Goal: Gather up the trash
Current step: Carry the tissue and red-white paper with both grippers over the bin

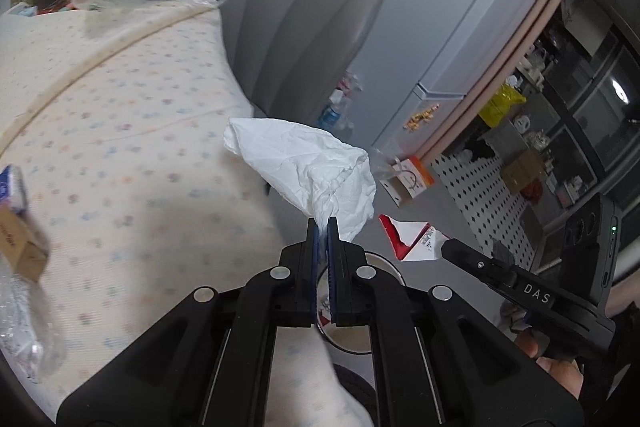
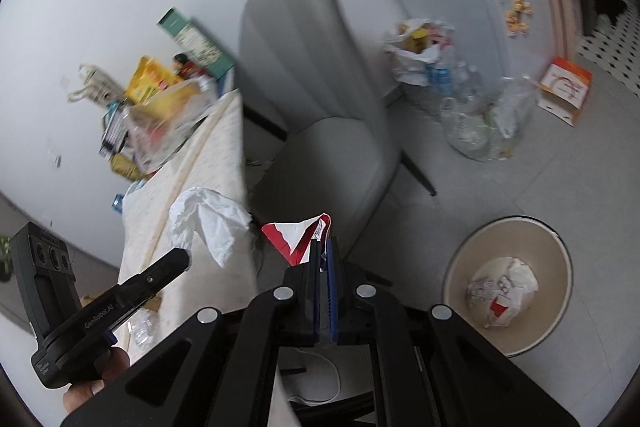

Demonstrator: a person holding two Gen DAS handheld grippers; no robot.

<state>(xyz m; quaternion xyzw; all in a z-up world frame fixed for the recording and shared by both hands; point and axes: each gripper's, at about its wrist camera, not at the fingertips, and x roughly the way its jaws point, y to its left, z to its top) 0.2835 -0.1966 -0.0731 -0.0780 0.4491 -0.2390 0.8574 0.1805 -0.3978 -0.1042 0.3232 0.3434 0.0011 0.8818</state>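
My left gripper (image 1: 322, 223) is shut on a crumpled white tissue (image 1: 308, 163), held in the air past the table edge; the tissue also shows in the right wrist view (image 2: 208, 223). My right gripper (image 2: 323, 243) is shut on a red and white wrapper (image 2: 298, 237), also seen in the left wrist view (image 1: 412, 237). A beige trash bin (image 2: 560, 267) stands on the floor at the lower right and holds crumpled paper trash (image 2: 502, 289). Part of the bin rim (image 1: 384, 261) shows under my left gripper.
A table with a dotted cloth (image 1: 120, 147) holds a small cardboard box (image 1: 22, 241), plastic wrap (image 1: 20, 319) and clutter at the far end. A grey chair (image 2: 320, 107) stands beside it. Bags of bottles (image 2: 472, 107) and a fridge (image 1: 460, 7) lie beyond.
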